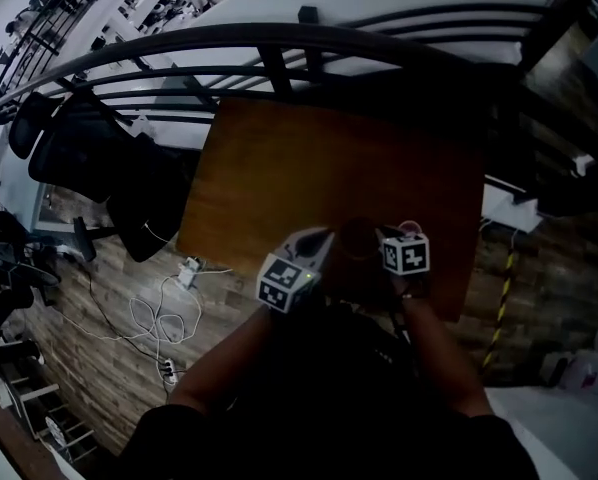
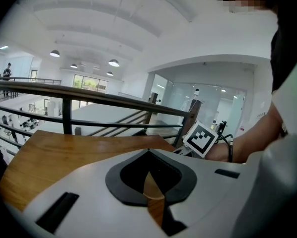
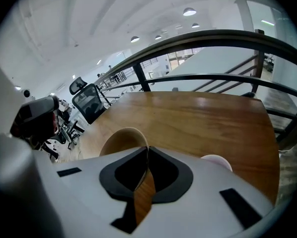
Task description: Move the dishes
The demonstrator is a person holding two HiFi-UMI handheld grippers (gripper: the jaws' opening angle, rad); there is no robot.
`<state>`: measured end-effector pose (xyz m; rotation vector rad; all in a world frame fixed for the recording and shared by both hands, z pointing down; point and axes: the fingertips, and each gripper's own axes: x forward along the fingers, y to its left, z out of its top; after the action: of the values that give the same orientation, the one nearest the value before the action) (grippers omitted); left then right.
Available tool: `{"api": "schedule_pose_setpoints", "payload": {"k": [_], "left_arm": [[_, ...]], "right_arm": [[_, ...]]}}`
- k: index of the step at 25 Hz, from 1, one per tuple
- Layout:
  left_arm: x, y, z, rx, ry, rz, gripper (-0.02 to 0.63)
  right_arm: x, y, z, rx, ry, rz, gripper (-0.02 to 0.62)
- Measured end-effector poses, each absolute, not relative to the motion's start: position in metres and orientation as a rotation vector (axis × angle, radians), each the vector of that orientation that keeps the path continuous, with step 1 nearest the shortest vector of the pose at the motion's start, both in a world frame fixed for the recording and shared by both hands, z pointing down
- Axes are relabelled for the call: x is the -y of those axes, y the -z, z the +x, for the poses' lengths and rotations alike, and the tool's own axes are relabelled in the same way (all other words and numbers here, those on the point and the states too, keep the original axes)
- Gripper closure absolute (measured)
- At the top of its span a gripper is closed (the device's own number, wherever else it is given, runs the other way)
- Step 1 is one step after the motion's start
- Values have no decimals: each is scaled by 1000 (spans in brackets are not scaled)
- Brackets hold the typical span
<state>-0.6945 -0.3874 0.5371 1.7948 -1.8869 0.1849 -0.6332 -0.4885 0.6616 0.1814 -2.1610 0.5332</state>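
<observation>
A beige bowl [image 3: 119,140] stands on the wooden table [image 3: 198,118] near its front edge. In the dim head view it is a dark round shape [image 1: 360,239] between the two grippers. My right gripper [image 3: 147,150] is shut, and the bowl's thin rim runs in between its jaws. A smaller pale pink dish [image 3: 216,160] lies just to the right of that gripper, with its rim [image 1: 410,227] showing faintly. My left gripper [image 2: 148,152] is shut with nothing in it and points across the table, close beside the bowl [image 1: 324,236]. The right gripper's marker cube [image 2: 203,138] shows in the left gripper view.
A dark curved railing [image 1: 279,43] runs behind the table's far edge. Black office chairs [image 1: 129,183] stand to the left, with cables on the wood floor [image 1: 164,313]. The rest of the tabletop [image 1: 329,163] shows bare wood.
</observation>
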Motion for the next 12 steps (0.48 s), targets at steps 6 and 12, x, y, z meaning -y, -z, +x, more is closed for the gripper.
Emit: {"api": "schedule_pose_setpoints", "payload": {"k": [6, 12], "left_arm": [[410, -561, -724, 1782, -198, 1818, 611], [428, -578, -752, 1681, -233, 1857, 611]], "right_arm": [[501, -689, -652, 2115, -582, 262, 571], [512, -712, -663, 2063, -626, 323, 571]]}}
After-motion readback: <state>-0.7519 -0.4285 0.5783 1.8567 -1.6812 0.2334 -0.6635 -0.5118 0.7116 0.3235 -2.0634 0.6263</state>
